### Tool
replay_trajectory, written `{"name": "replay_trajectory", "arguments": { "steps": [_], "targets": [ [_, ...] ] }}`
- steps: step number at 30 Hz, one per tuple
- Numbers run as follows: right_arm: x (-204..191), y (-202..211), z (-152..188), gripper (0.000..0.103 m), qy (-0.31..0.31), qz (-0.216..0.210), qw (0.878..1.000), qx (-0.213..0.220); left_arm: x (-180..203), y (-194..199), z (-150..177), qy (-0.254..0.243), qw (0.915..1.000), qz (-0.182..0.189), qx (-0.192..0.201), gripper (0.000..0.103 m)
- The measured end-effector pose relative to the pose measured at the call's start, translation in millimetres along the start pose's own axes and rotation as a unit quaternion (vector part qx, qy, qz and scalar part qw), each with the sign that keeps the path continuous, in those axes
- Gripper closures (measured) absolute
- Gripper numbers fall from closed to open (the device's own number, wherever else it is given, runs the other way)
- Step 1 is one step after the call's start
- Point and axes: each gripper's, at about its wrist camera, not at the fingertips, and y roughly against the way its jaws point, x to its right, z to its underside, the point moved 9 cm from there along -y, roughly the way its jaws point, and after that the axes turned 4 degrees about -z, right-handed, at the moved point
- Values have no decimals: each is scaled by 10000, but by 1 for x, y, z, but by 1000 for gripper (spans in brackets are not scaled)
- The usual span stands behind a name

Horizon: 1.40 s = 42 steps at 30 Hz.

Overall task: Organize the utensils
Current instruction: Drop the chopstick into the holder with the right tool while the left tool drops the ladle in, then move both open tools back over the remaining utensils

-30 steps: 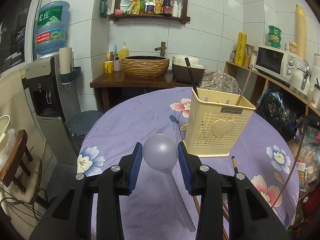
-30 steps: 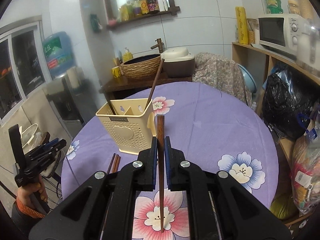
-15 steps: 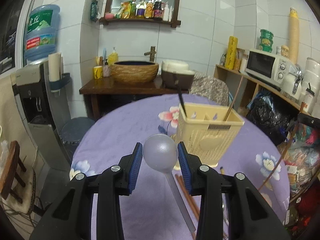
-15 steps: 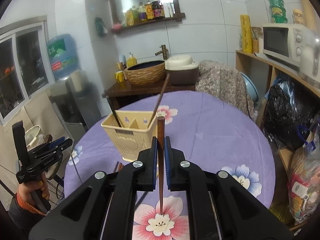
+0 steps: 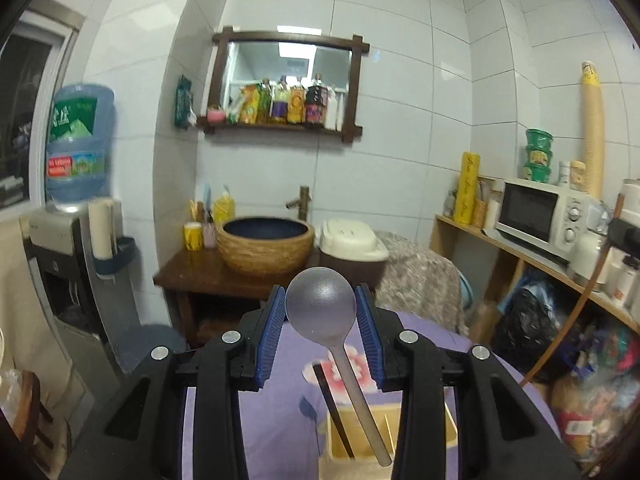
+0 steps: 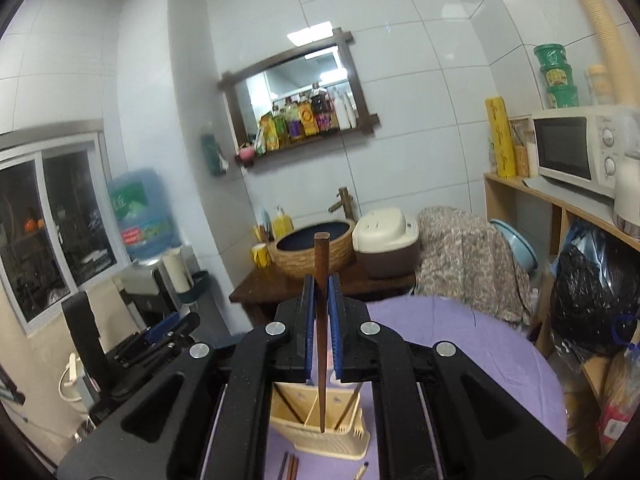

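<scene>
The utensil holder point(image 6: 320, 420), a cream perforated box with dividers, stands on the purple floral tablecloth point(image 6: 460, 340) and shows at 6 o'clock in both wrist views, low under each tool. That is the relation the next move turns on: both carried pieces hang above the box and point down toward it.

The right gripper point(image 6: 320, 284) has its blue pads pressed tight on a brown wooden chopstick point(image 6: 321, 340). The stick's long axis runs from 12 to 6 o'clock, its blunt end standing above the pads and its thin tip lying over an open compartment of the holder. Whether the tip is already inside the rim or only above it I cannot tell.

The left gripper point(image 5: 320, 308) stands partly apart, its pads bearing on the two sides of the bowl of a grey spoon point(image 5: 320, 304). The handle slants down toward 5 o'clock and its end sits over the holder's point(image 5: 388, 440) right-hand cell, beside a dark chopstick point(image 5: 334, 412) already leaning in the box.

Judged from these views, the right hand's stick is lined up straighter with its slot, so a plain lowering should serve. The spoon's slanted handle looks likelier to catch on a divider.

Loose chopsticks point(image 6: 290, 466) lie on the cloth at 6 o'clock, just in front of the holder, yet to be sorted.
</scene>
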Motion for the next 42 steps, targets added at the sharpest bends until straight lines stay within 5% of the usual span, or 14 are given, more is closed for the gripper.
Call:
{"name": "replay_trajectory", "arguments": {
  "steps": [7, 16, 26, 29, 31, 42],
  "targets": [
    [8, -43, 49, 95, 164, 284, 9992, -236, 15, -33, 43, -588, 9973, -444, 4, 66],
    [24, -80, 125, 95, 86, 312, 9954, -903, 16, -47, 100, -757, 9950, -253, -605, 66],
    [32, -86, 141, 95, 106, 391, 9941, -1008, 21, -51, 128, -965, 9910, -119, -917, 65],
    [33, -83, 144, 77, 122, 350, 9944, -994, 23, -45, 129, -998, 9906, -61, -932, 53],
    [33, -76, 143, 40, 178, 370, 9953, -881, 20, -35, 127, -923, 9923, -36, -827, 44],
    [24, -32, 163, 19, 359, 383, 9954, -805, -16, 36, 146, -489, 9959, 65, -759, 14]
  ]
}}
